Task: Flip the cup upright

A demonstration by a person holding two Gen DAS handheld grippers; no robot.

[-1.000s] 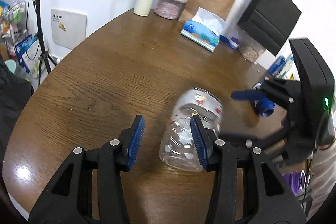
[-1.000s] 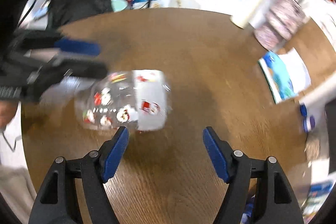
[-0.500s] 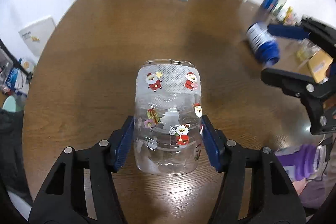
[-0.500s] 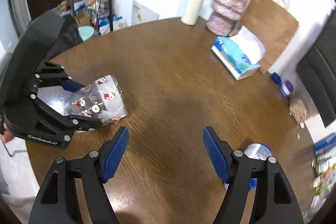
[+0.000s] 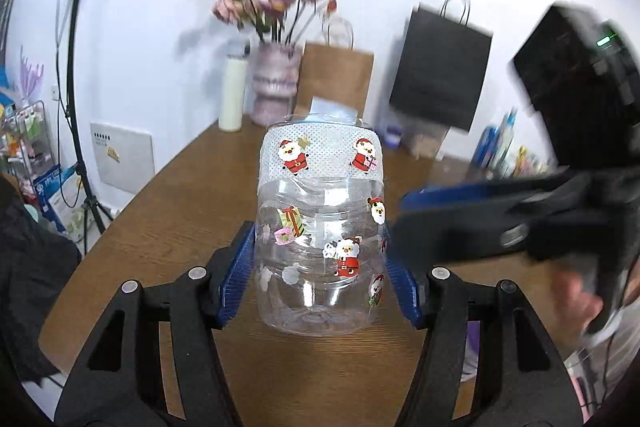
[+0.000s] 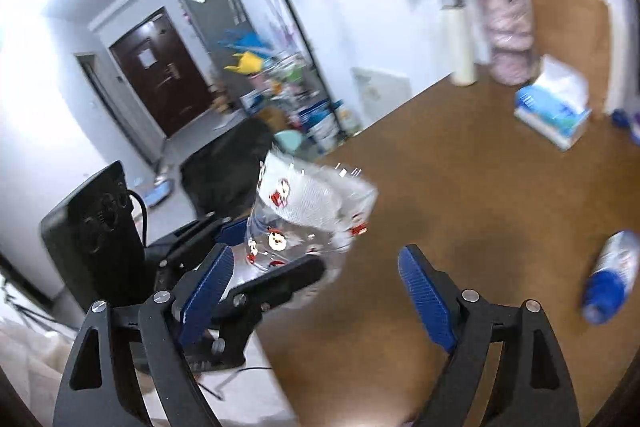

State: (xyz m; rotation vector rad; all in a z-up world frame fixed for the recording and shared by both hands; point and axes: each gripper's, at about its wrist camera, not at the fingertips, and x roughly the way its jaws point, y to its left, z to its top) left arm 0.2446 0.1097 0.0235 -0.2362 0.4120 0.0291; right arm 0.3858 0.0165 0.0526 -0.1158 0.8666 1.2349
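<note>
Wood table (image 5: 168,211), vase w/ flowers (image 5: 276,83) at back wall. My left gripper (image 5: 320,277) clamps the clear Santa-print cup (image 5: 320,227) low on its body, pads on both sides; cup sits upright in that view, open rim up, base just above or on the tabletop, can't tell which. Right gripper (image 6: 316,287) spread wide, holding nothing, hovering beside cup. Step: flip looks abt done, set-down pending. Next: lower till base is flat on wood, then open left pads slowly so it doesn't tip.

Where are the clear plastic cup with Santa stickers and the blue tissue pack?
clear plastic cup with Santa stickers (image 5: 320,247), left wrist view, middle of its wall.
blue tissue pack (image 6: 554,111), right wrist view, top face.
</note>
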